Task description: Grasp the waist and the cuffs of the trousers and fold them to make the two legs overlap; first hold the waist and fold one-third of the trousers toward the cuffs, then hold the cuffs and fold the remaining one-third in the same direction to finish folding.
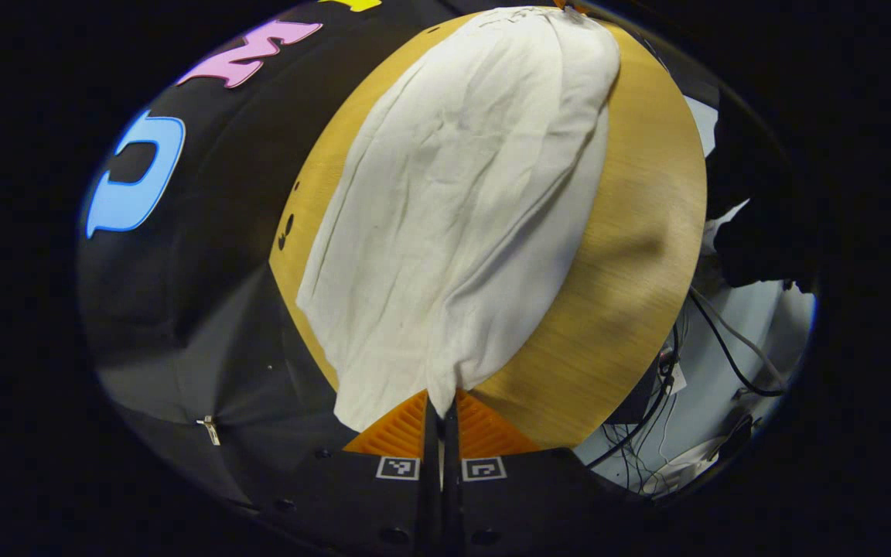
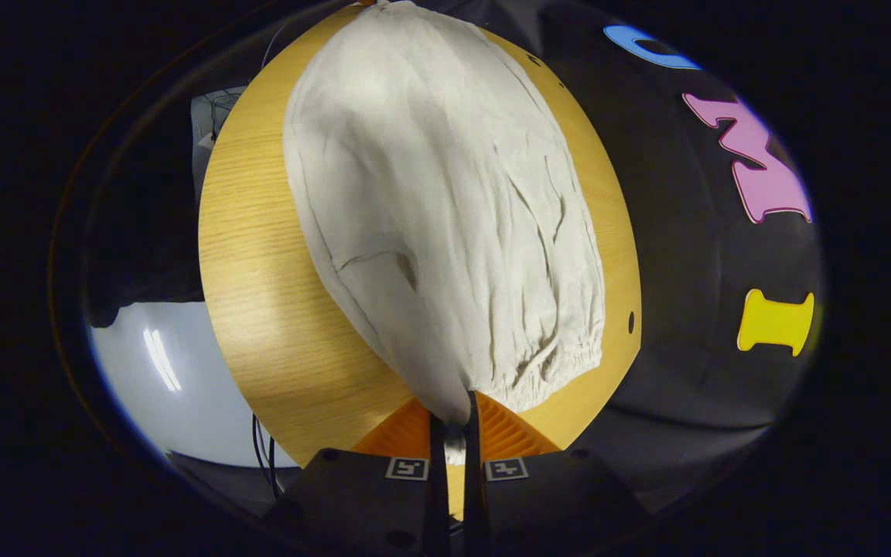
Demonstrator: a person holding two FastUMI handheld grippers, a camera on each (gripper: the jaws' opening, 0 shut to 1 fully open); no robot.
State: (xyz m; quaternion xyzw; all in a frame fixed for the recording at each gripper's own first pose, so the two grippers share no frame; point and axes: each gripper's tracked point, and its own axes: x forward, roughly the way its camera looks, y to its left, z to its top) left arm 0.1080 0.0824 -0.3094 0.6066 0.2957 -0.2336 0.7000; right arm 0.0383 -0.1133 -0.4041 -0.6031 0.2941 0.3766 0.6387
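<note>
A pair of pale cream, lightly creased cloth trousers (image 1: 461, 201) lies stretched along a round-looking light wooden table top (image 1: 639, 255), its fabric running from one gripper to the other. In the left gripper view, the left gripper (image 1: 441, 414) sits at the near end of the garment with its two fingers drawn close together, and a pinch of cloth at the cuff end is caught between them, so it is clamped on the trousers. From that pinch the cloth fans out and runs away up the table to a narrow far end. To the right of the table, dark cables (image 1: 724, 348) trail over a pale floor. In the right gripper view, the trousers (image 2: 445, 216) again cover the middle of the wooden table top (image 2: 260, 294), and the gathered, elasticated waist lies at the near end with its ruffled edge spreading to the right of the fingers. The right gripper (image 2: 454, 422) has its fingers nearly together with a fold of the waist cloth squeezed between them. The cloth lifts slightly toward each pinch and otherwise rests flat on the wood.
</note>
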